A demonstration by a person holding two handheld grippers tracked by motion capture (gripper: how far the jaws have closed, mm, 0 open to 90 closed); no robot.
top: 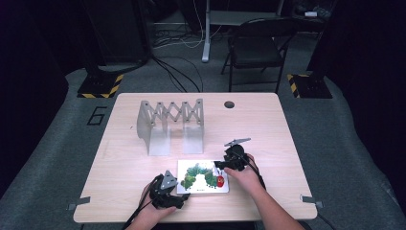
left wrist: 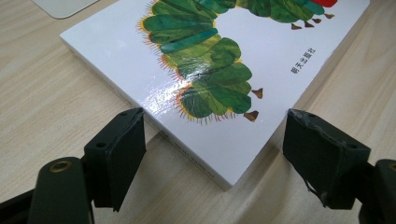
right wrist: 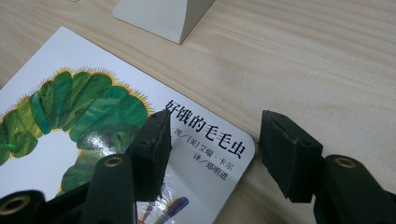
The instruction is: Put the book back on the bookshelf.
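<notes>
Two grippers, one book: person worked at a wooden table (top: 268, 124) w/ a picture book (top: 203, 177) lying flat near the front edge, cover up.
Table room: wide bare wood to the right and left of book; front edge close, so little slack toward the person.
Rack: pale accordion-style rack (top: 170, 125) stood behind book, apart from it; its nearest foot was just beyond the top corner in right gripper view. Likely the main thing to clear if book went up or back.
Book, handling: judged a stiff, thick board-type bk, light to moderate wt, not fragile. Glossy cover (left wrist: 201, 84) threw glare, so prob. slippery for pads pressing on the face.
Book, where to grip: best guess was across the thickness at a corner or edge, one pad under, one on top; flat on wood it left no gap, so an edge needed tipping first.
Left gripper (left wrist: 212, 156): released, jaws wide, straddling the near corner of book w/o touching it.
Right gripper (right wrist: 212, 151): released too; one pad over the cover by the title, other over bare wood past the rounded corner (right wrist: 245, 144), nothing clamped.
</notes>
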